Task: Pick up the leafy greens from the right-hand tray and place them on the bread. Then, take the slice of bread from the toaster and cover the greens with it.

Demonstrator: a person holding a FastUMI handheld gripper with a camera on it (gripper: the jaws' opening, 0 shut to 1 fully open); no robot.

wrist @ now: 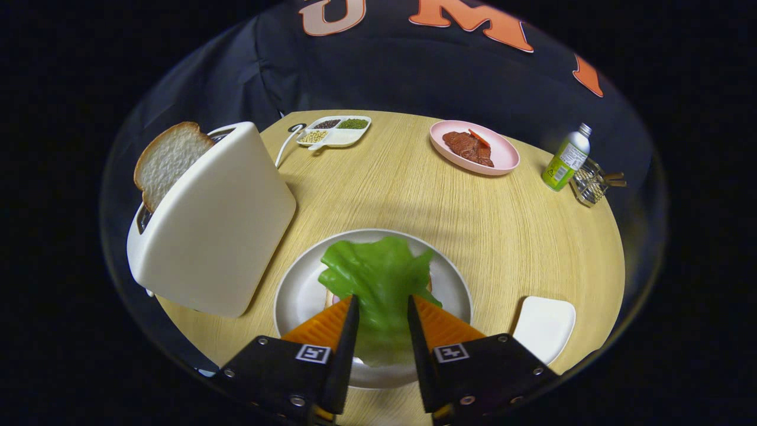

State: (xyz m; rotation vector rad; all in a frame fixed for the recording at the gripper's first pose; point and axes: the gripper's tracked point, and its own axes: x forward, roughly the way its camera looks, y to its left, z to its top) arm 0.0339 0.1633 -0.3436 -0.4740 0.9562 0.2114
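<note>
The gripper (382, 307) pinches the lettuce leaf (378, 278) between both fingers, over the grey plate (298, 293). A bread slice (167, 160) stands in the toaster (219, 225) beside it.

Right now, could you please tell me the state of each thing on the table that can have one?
Claw: fingers on either side of the lettuce leaf; pressing or not, cannot tell.
Lettuce leaf: spread over the grey plate, between the fingers.
Grey plate: holding the leaf.
Toaster: bread slice sticking up from its slot.
Pink plate: holding meat.
Divided tray: compartments filled.
Bottle: upright, capped.
White tray: bare.
</note>
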